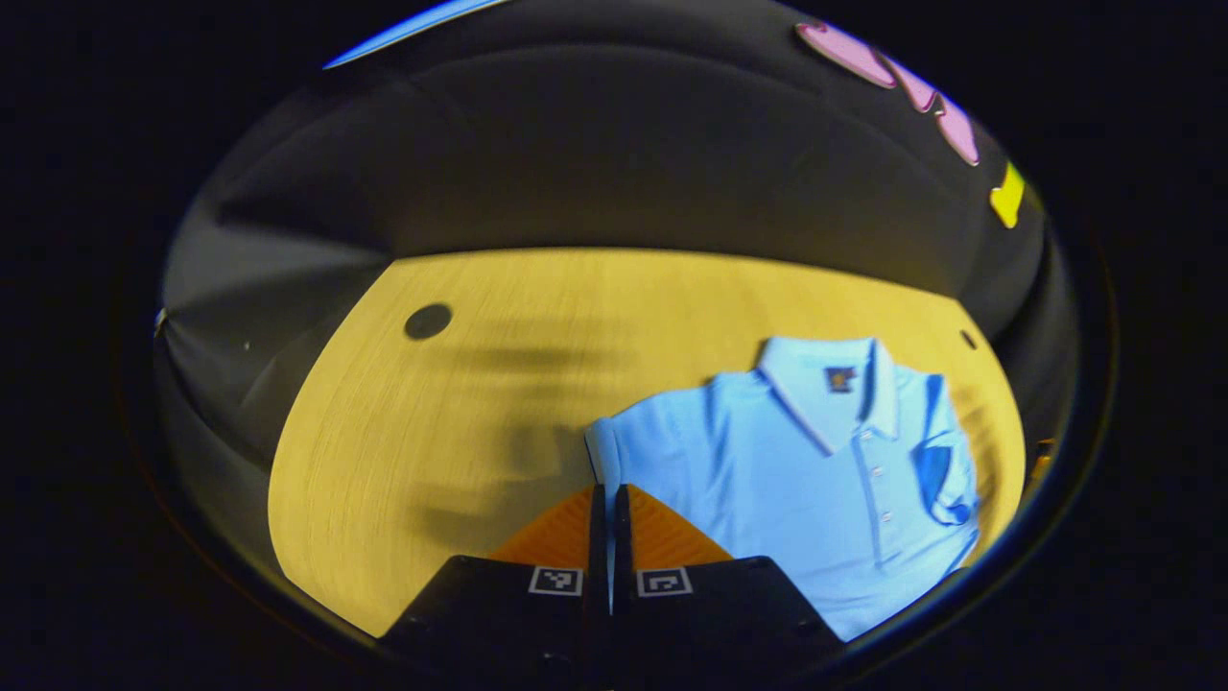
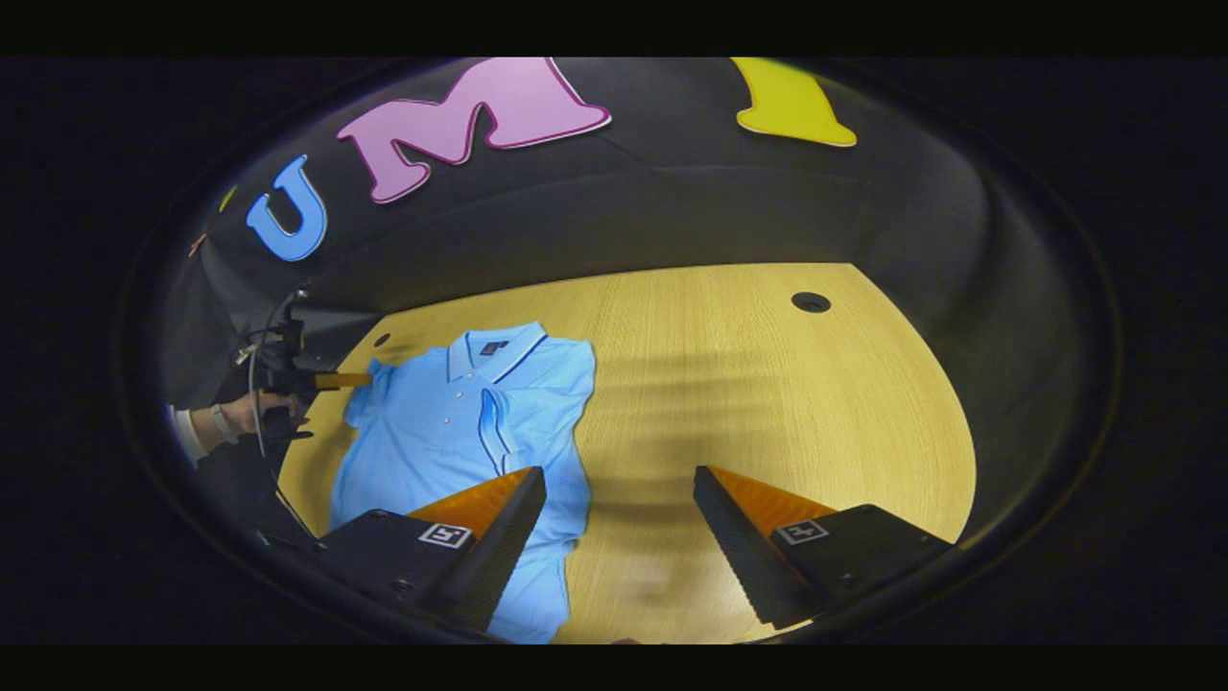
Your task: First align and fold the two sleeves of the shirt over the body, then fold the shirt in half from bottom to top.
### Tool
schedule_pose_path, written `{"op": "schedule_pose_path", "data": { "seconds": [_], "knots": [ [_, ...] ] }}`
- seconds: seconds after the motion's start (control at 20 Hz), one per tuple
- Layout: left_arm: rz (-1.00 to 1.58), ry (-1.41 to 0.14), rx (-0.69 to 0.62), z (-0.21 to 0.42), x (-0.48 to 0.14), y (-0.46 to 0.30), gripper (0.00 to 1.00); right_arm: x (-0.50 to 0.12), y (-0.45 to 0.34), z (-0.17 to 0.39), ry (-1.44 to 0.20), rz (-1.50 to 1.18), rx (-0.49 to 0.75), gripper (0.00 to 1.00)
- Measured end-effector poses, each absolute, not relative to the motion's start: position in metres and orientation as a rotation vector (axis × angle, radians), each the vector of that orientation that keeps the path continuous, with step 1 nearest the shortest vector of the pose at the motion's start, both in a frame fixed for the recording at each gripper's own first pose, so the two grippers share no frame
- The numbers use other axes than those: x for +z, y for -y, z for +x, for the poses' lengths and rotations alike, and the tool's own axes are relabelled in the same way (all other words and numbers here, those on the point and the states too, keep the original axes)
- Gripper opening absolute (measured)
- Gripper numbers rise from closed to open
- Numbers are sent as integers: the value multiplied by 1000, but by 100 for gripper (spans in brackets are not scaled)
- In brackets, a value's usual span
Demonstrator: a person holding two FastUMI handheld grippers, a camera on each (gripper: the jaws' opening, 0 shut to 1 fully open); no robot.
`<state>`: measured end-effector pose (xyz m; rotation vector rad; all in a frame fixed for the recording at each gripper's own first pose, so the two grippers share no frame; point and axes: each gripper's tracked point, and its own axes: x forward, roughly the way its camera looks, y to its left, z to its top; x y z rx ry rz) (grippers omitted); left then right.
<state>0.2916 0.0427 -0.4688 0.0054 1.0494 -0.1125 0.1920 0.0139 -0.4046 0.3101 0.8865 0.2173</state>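
The wooden counter (image 2: 767,384) carries your light blue polo shirt (image 2: 451,422), lying face up with its collar (image 2: 494,350) at the far end. In the right claw view the shirt sits to the left of the counter's middle; in the left claw view it lies to the right.

One sleeve (image 1: 945,461) is already folded over the body, its trimmed cuff resting on the chest. The other sleeve (image 1: 609,451) is stretched outward, not yet folded.

Your left claw (image 1: 610,499) is closed tight right at that sleeve's cuff edge; a thin strip of blue shows between its closed tips, so it appears pinched on the hem, though I cannot be sure how much cloth it has. From the right claw view, the left claw (image 2: 355,381) meets the shirt at the same sleeve.

Your right claw (image 2: 619,489) is spread wide and empty, above the shirt's near right edge.

The risk: a thin pinch could slip as you lift, dropping the sleeve crooked. Pulling too hard may drag the whole shirt and disturb the folded sleeve.
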Motion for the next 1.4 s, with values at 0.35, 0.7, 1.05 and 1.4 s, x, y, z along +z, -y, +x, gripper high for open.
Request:
{"op": "schedule_pose_path", "data": {
  "seconds": [0.35, 0.7, 1.05, 1.4],
  "knots": [
    [-73, -1153, -340, 262, -477, 41, 9, -404, -42, 189, -892, 314, 271, 98],
    [-106, -1231, -271, 218, -480, 25, 96, -416, -52, 163, -934, 314, 294, 98],
    [-131, -1299, -264, 84, -429, -15, 97, -439, -55, 92, -1078, 421, 315, 98],
    [-266, -1442, -175, -58, -439, -23, 97, -453, -72, 5, -1181, 489, 308, 98]
  ]
}}
